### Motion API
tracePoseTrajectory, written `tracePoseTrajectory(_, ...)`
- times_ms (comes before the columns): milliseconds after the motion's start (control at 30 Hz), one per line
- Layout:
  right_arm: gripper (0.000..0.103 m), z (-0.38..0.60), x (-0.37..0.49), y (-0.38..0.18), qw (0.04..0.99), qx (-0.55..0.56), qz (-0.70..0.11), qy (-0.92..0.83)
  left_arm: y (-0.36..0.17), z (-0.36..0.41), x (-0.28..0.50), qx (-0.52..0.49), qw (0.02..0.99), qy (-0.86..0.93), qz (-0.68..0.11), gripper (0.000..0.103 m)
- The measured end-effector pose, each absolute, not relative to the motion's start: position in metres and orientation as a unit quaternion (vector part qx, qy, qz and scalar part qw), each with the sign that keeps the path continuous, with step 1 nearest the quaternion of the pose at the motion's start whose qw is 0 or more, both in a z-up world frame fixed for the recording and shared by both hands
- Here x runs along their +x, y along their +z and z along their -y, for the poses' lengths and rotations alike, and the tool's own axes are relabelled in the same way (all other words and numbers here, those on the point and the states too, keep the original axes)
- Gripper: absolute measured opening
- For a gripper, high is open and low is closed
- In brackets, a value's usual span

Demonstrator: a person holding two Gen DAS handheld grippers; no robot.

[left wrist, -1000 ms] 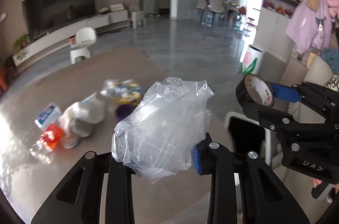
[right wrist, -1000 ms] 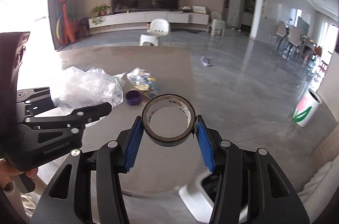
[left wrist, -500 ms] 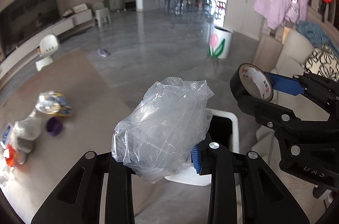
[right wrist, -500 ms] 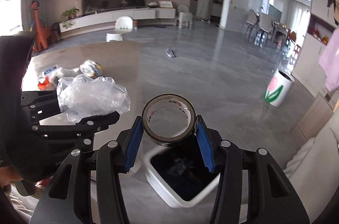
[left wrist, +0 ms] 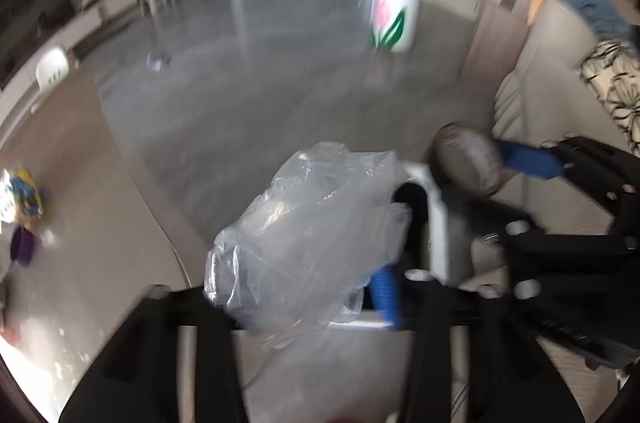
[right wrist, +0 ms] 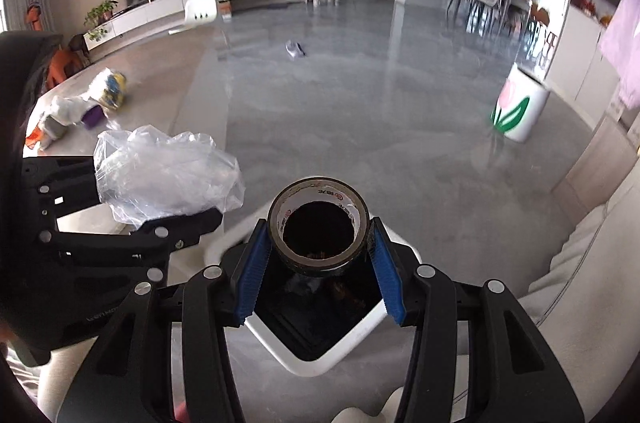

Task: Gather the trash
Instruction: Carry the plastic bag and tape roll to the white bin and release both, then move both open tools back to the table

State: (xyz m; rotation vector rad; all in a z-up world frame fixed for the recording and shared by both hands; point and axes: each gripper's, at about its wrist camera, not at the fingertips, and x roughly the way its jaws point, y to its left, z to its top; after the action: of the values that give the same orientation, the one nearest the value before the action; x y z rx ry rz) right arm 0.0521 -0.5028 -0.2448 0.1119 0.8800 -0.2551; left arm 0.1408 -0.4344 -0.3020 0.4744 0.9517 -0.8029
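Plastic bag [left wrist: 308,235] between opening left hand-held gripper [left wrist: 296,287]

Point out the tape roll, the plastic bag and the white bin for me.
tape roll [right wrist: 318,223]: right wrist view, front rim.
plastic bag [left wrist: 308,235]: left wrist view, crumpled middle.
white bin [right wrist: 320,363]: right wrist view, near corner of rim.

Your right gripper [right wrist: 320,265] is matte black plastic, its two arms cut with long slots and studded with silver screw heads, ending in ribbed blue pads [right wrist: 251,279]. Your left gripper [right wrist: 160,207], at centre left, matches it, with faint embossed lettering lower down.
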Motion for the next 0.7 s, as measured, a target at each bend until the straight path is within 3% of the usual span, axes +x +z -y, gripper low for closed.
tracePoseTrajectory(33,0.054,0.507,0.054,-0.249,0.893,0.059,-0.431,-0.117,-0.308,0.436,0.145,0.237,0.79,-0.344,-0.449,0.086)
tracePoseTrajectory(100,0.097,0.514,0.059,-0.259,0.887,0.06,-0.444,-0.116,-0.316,0.438,0.148,0.273,0.8,-0.313,-0.433,0.089)
tracePoseTrajectory(700,0.099,0.533,0.045,-0.256,0.886,0.042,-0.436,-0.153,-0.311,0.45,0.143,0.289,0.794,-0.342,-0.412,0.091)
